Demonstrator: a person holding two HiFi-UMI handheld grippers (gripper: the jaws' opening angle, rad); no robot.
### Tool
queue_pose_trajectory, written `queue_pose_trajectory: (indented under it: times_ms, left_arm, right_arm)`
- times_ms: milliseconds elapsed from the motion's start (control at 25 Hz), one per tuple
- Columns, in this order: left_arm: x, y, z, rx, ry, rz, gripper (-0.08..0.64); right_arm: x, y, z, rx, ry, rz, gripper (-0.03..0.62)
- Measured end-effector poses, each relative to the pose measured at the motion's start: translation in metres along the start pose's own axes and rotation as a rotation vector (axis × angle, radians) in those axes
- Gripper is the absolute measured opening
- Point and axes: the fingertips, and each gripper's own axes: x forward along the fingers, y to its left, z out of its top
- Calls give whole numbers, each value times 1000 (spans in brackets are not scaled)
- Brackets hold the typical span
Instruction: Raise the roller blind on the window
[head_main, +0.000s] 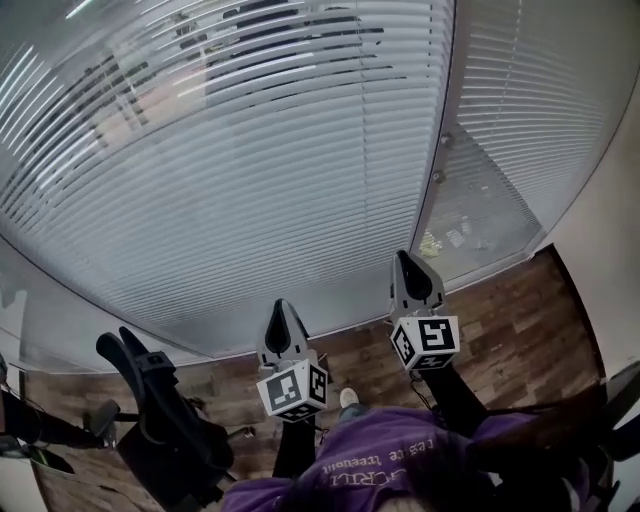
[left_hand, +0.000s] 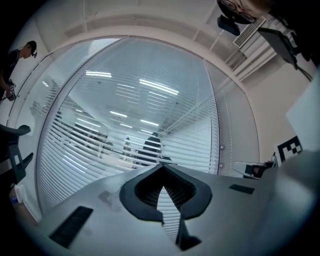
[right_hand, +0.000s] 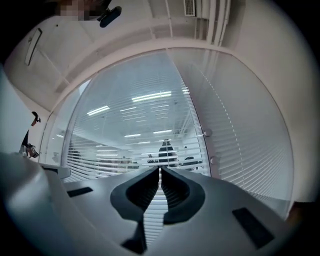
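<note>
Before a wide window, the head view looks down on a blind (head_main: 230, 150) of level slats that hangs lowered over the glass and reaches nearly to the wooden floor (head_main: 520, 320). A pale upright post (head_main: 440, 150) parts it from a second slatted panel on the right. The left hand-held gripper (head_main: 283, 303) and the right hand-held gripper (head_main: 405, 255) both point toward the slats and stand apart from them, the right one further forward. Each comes to a closed point. A dark chair (head_main: 160, 420) stands at lower left, and a purple garment (head_main: 390, 465) fills the bottom edge. In the left gripper view, the left hand-held gripper (left_hand: 161, 166) has its jaw tips met, with nothing caught between them. The blind (left_hand: 125, 115) spreads beyond it, a person (left_hand: 15, 55) stands at the far left edge, and a marker cube (left_hand: 290, 147) shows at the right. In the right gripper view, the right hand-held gripper (right_hand: 160, 170) is likewise closed and empty. It faces the blind (right_hand: 145, 115) just left of the post (right_hand: 200, 125).
</note>
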Motion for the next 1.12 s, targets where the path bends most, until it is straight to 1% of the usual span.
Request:
queue_pose_trajectory:
  times_ms: [120, 240, 440, 600, 720, 800, 840, 920, 1040, 1120]
  left_arm:
    - [21, 8, 4, 4, 1, -37, 0]
    - [38, 16, 6, 7, 8, -70, 0]
    - [55, 37, 5, 1, -3, -78, 0]
    - [58, 48, 5, -5, -19, -72, 0]
    - [61, 49, 3, -12, -16, -62, 0]
    - [62, 47, 3, -15, -12, -57, 0]
    - [63, 45, 3, -17, -10, -53, 0]
    - [66, 43, 4, -20, -8, -43, 0]
    - [70, 40, 3, -21, -6, -38, 0]
    - [72, 36, 2, -17, -7, -42, 0]
  right_arm:
    - [20, -11, 10, 9, -37, -60, -3]
    - [35, -19, 19, -6, -60, -101, -3]
    - [46, -10, 10, -21, -56, -120, -3]
    - [50, -18, 9, -41, -82, -172, -3]
    - [55, -38, 25, -61, -125, -213, -2]
    - [57, -58, 39, -57, -156, -238, 1]
    - [59, -69, 47, -52, -170, -245, 19]
    - [63, -87, 64, -45, -186, -258, 32]
    - [71, -110, 80, -49, -207, -266, 38]
    - [77, -120, 87, -49, -200, -255, 64]
